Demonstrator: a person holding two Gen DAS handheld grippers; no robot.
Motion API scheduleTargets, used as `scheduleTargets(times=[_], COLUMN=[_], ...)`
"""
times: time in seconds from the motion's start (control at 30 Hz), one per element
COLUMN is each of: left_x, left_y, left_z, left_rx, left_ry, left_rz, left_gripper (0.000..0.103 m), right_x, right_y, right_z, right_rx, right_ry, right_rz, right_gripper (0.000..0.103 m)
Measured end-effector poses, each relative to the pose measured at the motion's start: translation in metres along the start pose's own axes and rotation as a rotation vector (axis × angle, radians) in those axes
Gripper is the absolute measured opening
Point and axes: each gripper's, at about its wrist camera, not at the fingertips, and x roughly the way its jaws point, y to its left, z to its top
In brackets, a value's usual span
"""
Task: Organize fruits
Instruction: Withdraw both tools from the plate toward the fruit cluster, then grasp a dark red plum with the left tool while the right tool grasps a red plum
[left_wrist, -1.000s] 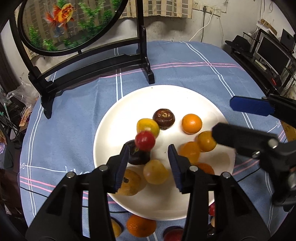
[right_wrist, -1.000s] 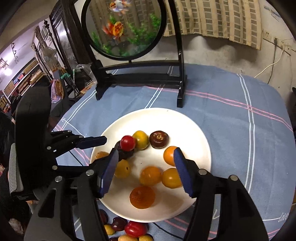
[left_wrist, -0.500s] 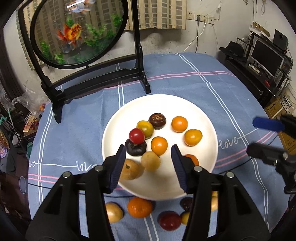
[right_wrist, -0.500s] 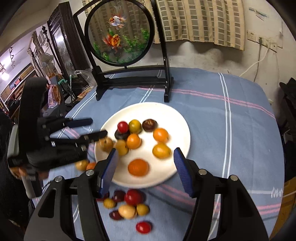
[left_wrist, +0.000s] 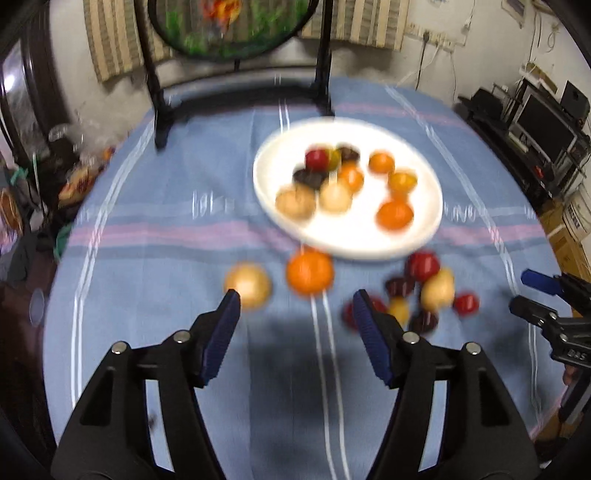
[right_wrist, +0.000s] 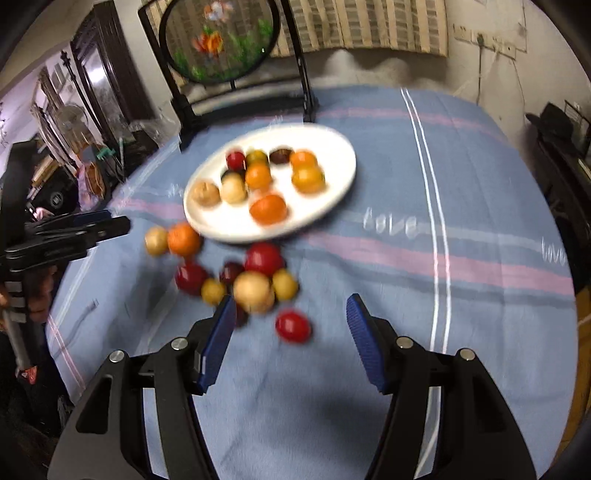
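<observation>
Both of my grippers have pulled back from the white plate (left_wrist: 421, 243) since a second ago, when their fingers hung right over the fruit on it; now the plate sits well ahead of them and bare blue striped tablecloth (left_wrist: 147, 258) fills the space between the fingers. I hold my left gripper (left_wrist: 295, 314) with its jaws spread wide and nothing between them, its blue pads (left_wrist: 221, 332) framing cloth only. Just beyond its left fingertip lies a pale yellow fruit (left_wrist: 248, 282), and beside that an orange (left_wrist: 309, 272), both on the cloth near the plate's front rim. My right gripper (right_wrist: 291, 317) is likewise gaping and empty; a small red fruit (right_wrist: 293, 326) lies on the cloth between its fingertips, untouched. Just ahead of that is a loose cluster of fruit off the plate: a big red one (right_wrist: 264, 258), a tan one (right_wrist: 253, 290), a smaller yellow one (right_wrist: 284, 283) and some dark ones, all close together, though motion blur keeps me from saying which of them touch. On the plate are about ten fruits, among them a large orange one (right_wrist: 268, 209) nearest the front and a red one (right_wrist: 235, 160) at the back. Behind the plate stands the round goldfish screen (right_wrist: 221, 40) in its black frame. Each gripper shows at the edge of the other's view, apart from the fruit.
</observation>
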Motion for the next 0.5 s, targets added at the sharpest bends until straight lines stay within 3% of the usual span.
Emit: scheduleTargets(times=[0.17,0.37,0.5], left_x=[0.016,0.016,0.016], left_y=[-0.005,-0.011,-0.014], left_z=[-0.046,-0.055,-0.054], left_rx=[0.004,0.008,0.002], left_ry=[0.115,0.128,0.135], left_rz=[-0.009,-0.018,-0.026], left_gripper=[0.065,0.065,0.065], right_x=[0.022,0.052,0.071], right_y=[0.007,0.008,0.014], right_z=[-0.02,-0.011,-0.006], right_rx=[-0.044,-0.107,-0.182], right_ry=[0.076,0.11,0.135], right_rz=[-0.023,-0.079,-0.087], right_gripper=[0.063,0.063,0.056])
